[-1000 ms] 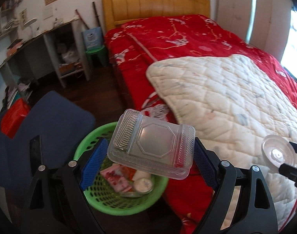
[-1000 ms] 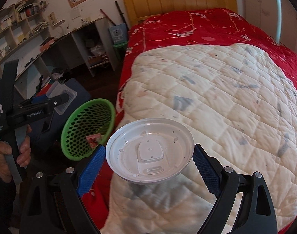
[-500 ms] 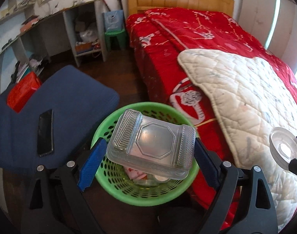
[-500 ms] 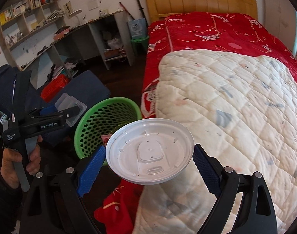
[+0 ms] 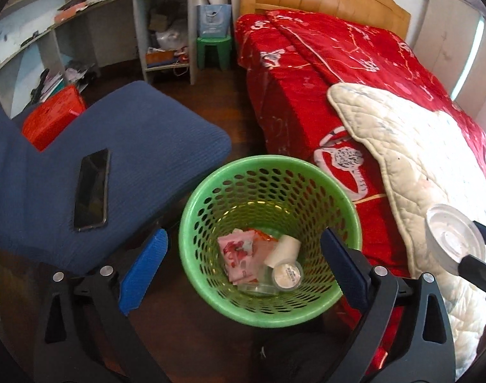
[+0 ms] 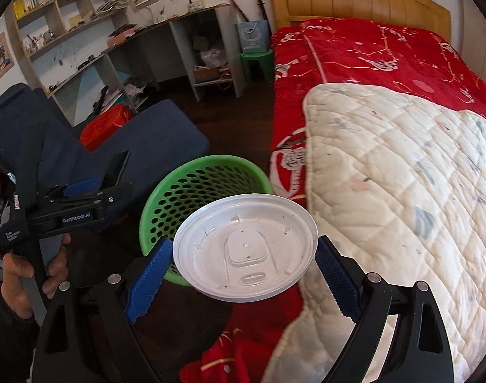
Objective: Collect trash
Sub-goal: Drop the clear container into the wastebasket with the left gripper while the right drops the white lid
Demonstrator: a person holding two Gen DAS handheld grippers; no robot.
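Observation:
A green perforated basket (image 5: 268,159) stands on the dark floor between a blue chair and the bed. Inside it lie a pink wrapper (image 5: 238,253), a white cup (image 5: 286,265) and a clear plastic piece (image 5: 258,284). My left gripper (image 5: 244,233) hangs over the basket with its jaws opening and nothing between the blue pads. In the right wrist view my right gripper (image 6: 244,245) is shut on a round white plastic lid (image 6: 246,249), held flat just right of the basket (image 6: 211,161). The lid (image 5: 455,237) also shows at the right edge of the left wrist view.
A black phone (image 5: 91,191) lies on the blue chair seat (image 5: 147,134). The bed with its red cover (image 5: 322,73) and white quilt (image 6: 402,175) fills the right side. A red box (image 5: 53,118), cluttered desk shelves (image 5: 160,32) and a green stool (image 5: 214,51) stand behind.
The clear plastic container that my left gripper held is gone from its jaws, which have spread. Both grippers moved left, closer to the basket; the right still holds the lid.

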